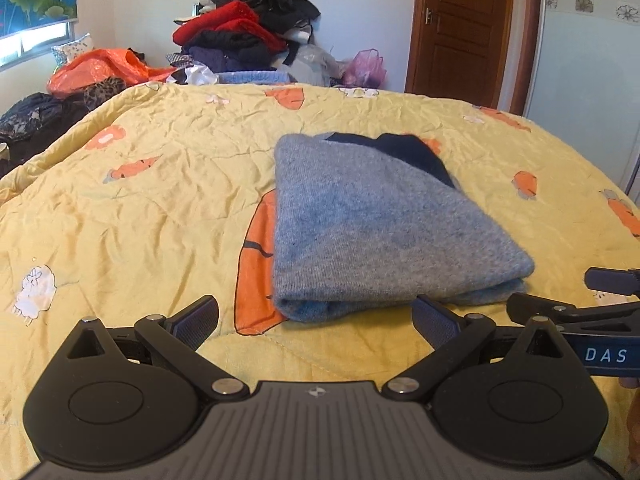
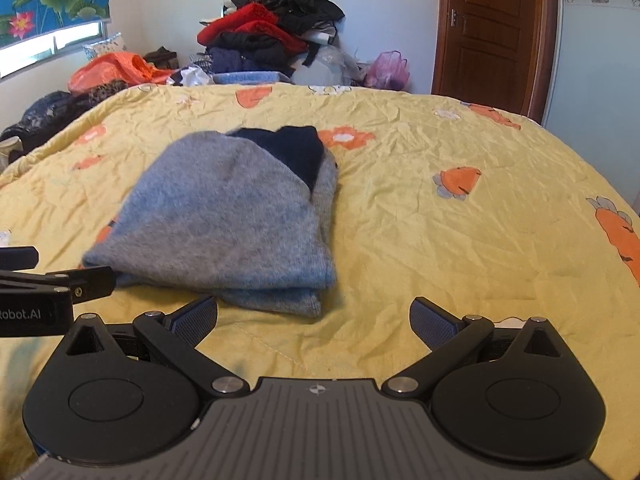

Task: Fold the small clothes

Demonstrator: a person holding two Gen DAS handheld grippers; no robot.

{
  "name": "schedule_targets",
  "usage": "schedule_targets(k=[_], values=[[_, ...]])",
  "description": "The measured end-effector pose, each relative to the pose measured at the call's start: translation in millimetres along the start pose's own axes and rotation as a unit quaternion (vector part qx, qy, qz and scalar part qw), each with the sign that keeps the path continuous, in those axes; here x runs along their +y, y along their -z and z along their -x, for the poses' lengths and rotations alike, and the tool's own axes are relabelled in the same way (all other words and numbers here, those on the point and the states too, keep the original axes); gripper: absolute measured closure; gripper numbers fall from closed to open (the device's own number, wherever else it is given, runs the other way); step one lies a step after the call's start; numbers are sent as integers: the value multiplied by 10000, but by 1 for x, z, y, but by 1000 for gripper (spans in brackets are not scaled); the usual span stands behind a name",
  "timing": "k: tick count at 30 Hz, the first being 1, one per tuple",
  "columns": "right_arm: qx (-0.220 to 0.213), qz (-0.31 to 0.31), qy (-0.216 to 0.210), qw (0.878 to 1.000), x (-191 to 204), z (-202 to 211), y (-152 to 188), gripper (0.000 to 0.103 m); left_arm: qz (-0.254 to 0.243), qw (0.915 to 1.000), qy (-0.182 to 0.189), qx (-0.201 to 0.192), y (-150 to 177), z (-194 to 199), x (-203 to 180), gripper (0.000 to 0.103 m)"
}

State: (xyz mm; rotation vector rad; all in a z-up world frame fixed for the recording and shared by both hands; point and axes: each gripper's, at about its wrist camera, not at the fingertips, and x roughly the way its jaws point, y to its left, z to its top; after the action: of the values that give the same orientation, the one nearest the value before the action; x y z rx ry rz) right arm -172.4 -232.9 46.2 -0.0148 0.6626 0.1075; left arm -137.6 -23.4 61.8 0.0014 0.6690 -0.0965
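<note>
Grey-and-navy sweater [image 1: 376, 220], yellow carrot-print quilt [image 1: 140, 208]

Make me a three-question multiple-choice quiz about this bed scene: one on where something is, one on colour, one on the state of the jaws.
1. Where does the folded sweater lie?
A. on the yellow quilt
B. on the clothes pile
C. by the door

2. What colour is the sweater mostly?
A. red
B. grey-blue with a navy part
C. orange

3. How do both grippers' jaws stand?
A. shut on the sweater
B. shut, empty
C. open, empty

Answers:
1 A, it rests on the quilt.
2 B, grey knit, navy at the far end.
3 C, left gripper and right gripper show gaps with only quilt between.
</note>
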Motion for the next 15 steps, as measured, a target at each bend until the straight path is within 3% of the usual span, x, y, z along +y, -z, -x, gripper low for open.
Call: schedule_targets(k=[3, 8, 15], values=[[26, 53, -42, 10000, 3, 1, -1, 0, 73, 9995, -140, -275, 3, 8, 1, 0], [75, -17, -135, 9999, 4, 0, 0, 0, 415, 9991, -29, 37, 0, 3, 14, 0], [184, -101, -207, 9996, -1, -8, -5, 0, 254, 9997, -64, -35, -6, 8, 19, 0]])
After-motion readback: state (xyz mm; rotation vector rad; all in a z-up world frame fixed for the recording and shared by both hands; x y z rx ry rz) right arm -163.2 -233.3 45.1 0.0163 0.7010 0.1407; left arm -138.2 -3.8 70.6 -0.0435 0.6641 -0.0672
